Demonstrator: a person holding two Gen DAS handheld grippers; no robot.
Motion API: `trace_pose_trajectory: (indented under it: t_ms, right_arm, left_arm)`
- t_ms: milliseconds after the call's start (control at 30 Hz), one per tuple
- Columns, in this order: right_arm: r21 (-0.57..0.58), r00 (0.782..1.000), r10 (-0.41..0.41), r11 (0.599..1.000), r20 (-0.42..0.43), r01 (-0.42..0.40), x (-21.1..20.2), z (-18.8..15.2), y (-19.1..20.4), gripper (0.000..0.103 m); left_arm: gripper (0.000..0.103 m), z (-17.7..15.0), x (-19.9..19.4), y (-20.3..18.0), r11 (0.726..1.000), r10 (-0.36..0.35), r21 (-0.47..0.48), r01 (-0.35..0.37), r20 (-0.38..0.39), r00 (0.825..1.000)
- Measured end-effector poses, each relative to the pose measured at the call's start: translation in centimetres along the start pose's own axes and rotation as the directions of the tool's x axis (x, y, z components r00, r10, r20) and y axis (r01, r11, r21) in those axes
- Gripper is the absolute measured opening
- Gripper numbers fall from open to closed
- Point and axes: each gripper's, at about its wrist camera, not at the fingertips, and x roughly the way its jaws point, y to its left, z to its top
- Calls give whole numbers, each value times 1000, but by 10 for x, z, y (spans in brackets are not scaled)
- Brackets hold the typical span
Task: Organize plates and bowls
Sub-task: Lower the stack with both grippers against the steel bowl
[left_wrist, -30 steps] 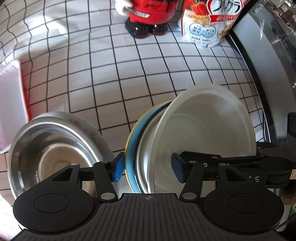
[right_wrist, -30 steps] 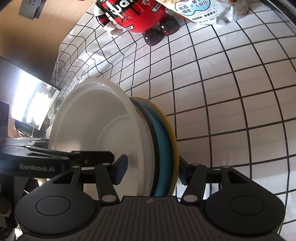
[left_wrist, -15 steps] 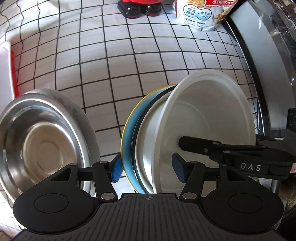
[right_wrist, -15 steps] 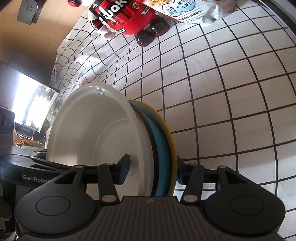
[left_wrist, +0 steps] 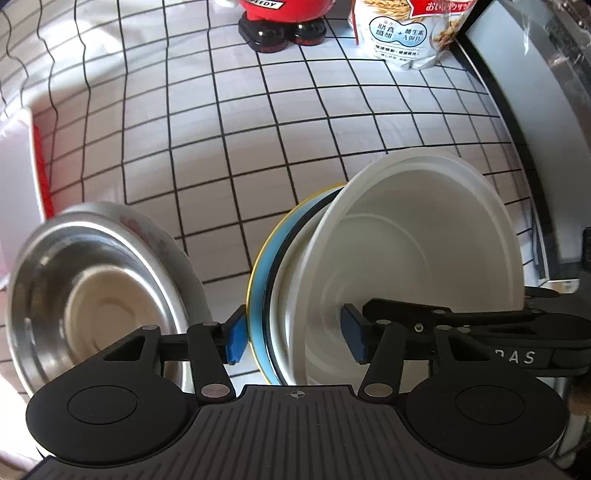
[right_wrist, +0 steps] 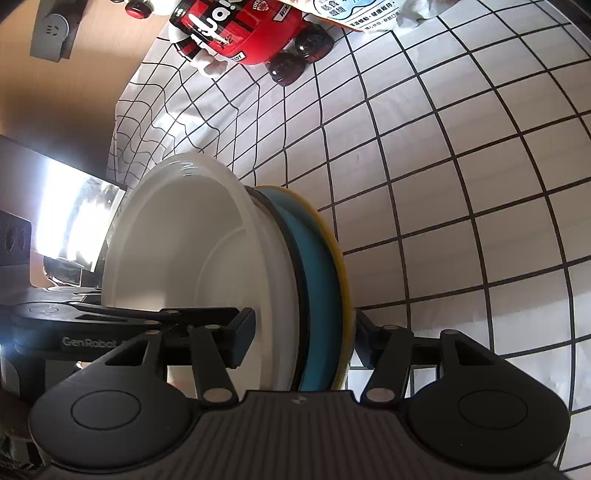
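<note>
A stack of dishes, a white bowl nested on a blue plate with a yellow one behind, is held on edge above the checked tablecloth. My left gripper is shut on the stack, one pad behind the plates and one inside the bowl. My right gripper is shut on the same stack from the other side. Each gripper's finger shows inside the bowl in the other's view. A steel bowl lies tilted to the left.
A red toy figure and a cereal bag stand at the back of the checked tablecloth. A white and red box is at the left edge. A dark appliance runs along the right side.
The stack has kept its grip in both grippers and shifted slightly. In the left view the steel bowl has slid left and the toy and bag have come back into view.
</note>
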Motion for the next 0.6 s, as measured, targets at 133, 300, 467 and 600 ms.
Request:
trace_pose_trajectory:
  t_ms: [133,300,467,600]
  right_arm:
    - [7,1000,-5,1000,-1,5,0,0,0,57]
    - [6,1000,-21,1000,-7,21,1,0,3,57]
    - [9,1000,-14,1000,-7,14,2,-1,3,57]
    - [1,1000,-10,1000,-2,10,-2,0,6,57]
  left_arm:
    - [54,0,-2,0,1000,15,6,-15,11,1000]
    - [52,-2,-3,-2,999,38,11,-38,17,999]
    - [52,-4,-5,-3,999,43,18,-43,20,999]
    - [52,-5,-10,-6,998,48,26,-49,30,998]
